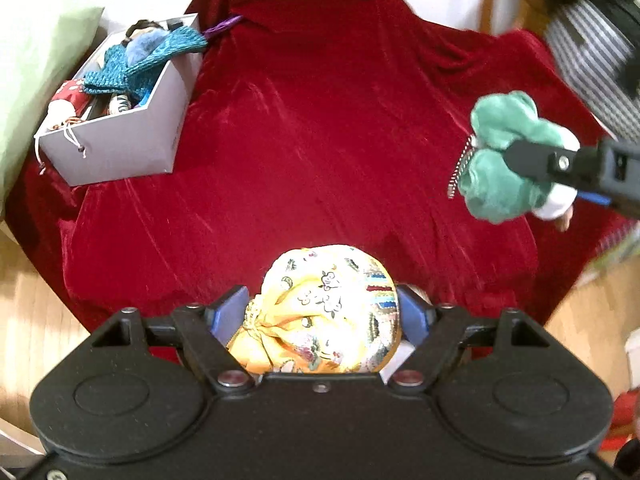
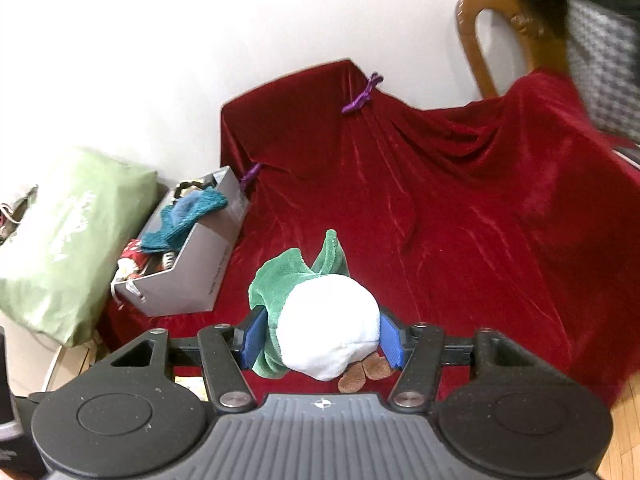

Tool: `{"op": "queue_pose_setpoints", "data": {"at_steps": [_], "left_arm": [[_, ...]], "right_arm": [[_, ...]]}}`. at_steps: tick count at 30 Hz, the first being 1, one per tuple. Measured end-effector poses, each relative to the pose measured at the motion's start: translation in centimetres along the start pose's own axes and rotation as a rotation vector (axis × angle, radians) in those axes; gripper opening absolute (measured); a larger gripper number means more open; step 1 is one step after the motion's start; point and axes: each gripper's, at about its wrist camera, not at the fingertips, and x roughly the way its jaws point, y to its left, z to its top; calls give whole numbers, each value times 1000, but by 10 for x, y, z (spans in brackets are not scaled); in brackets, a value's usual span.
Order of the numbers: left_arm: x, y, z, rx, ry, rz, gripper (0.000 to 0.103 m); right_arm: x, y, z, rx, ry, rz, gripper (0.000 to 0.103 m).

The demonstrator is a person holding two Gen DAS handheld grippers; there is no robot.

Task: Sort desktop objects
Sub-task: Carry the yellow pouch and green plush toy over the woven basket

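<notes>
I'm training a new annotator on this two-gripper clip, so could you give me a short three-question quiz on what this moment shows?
1. True or false: the grey box is empty.
2. Which gripper holds the yellow embroidered pouch? A) left gripper B) right gripper C) neither
3. Fill in: the white and green plush toy is clamped between blue fingers above the ____ velvet cloth.

Key
1. False: a teal knitted piece and a doll lie in it.
2. A
3. red
</notes>
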Motion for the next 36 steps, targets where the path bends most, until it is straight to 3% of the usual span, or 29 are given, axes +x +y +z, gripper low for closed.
{"op": "queue_pose_setpoints", "data": {"at_steps": [5, 9, 14, 23, 30, 36], "left_arm": [[-9, -33, -54, 81, -35, 15, 74], [10, -41, -78, 84, 10, -7, 74], [28, -51, -99, 104, 7, 58, 74], [40, -50, -108, 63, 27, 84, 75], [56, -43, -109, 16, 99, 71, 76], [57, -44, -109, 9, 91, 79, 77]], "right_arm": [[-43, -6, -44, 17, -26, 30, 58], [-47, -16, -68, 79, -6, 17, 58], [-44, -24, -89, 101, 36, -23, 58], [-24, -20, -97, 87, 89, -51, 58], [-4, -12, -99, 56, 137, -62, 58], [12, -9, -100, 53, 174, -64, 58]]}}
